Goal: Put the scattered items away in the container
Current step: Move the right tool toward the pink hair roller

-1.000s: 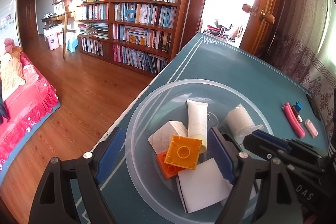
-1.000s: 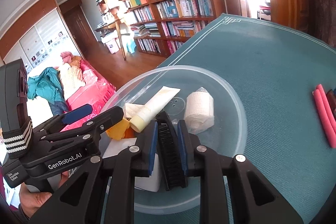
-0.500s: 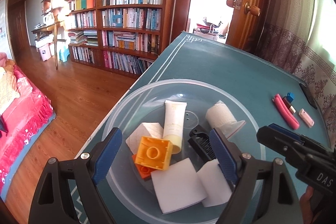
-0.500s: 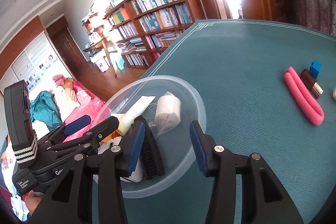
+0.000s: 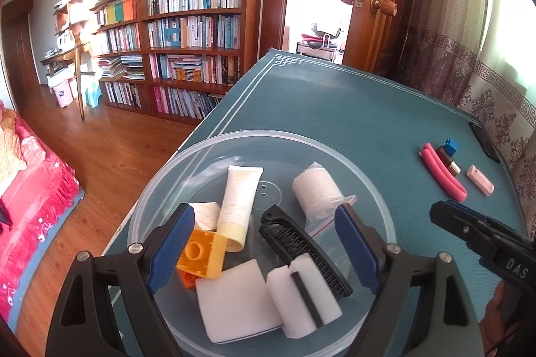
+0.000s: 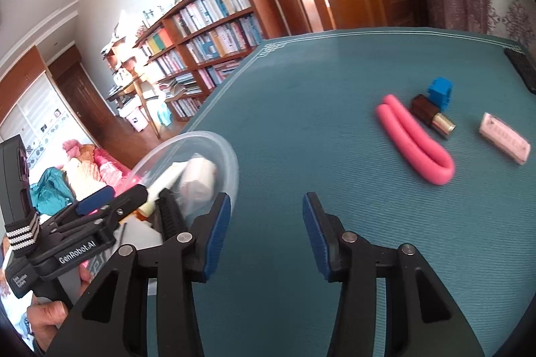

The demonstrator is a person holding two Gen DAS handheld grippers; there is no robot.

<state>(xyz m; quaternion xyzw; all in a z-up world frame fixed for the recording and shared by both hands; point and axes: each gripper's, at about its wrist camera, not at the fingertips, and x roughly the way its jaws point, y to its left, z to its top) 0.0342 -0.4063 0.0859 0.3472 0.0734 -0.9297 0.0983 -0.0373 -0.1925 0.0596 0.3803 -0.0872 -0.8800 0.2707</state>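
Now the open, empty right hand-held gripper (image 6: 266, 224) should be lowered squarely astride the pink foam tube (image 6: 415, 139).

Change over the preceding second. The right gripper (image 6: 266, 233), formerly clamped on the black comb (image 5: 303, 251) above the clear bowl (image 5: 375, 189), has parted its jaws wide and swung away to the right; it now faces the bare teal mat (image 6: 301, 122), with the pink foam tube (image 6: 413, 139) ahead. The comb has passed from its grip into the bowl, lying across a white sponge block (image 5: 301, 300). The left gripper (image 5: 264, 243) has drawn back slightly.
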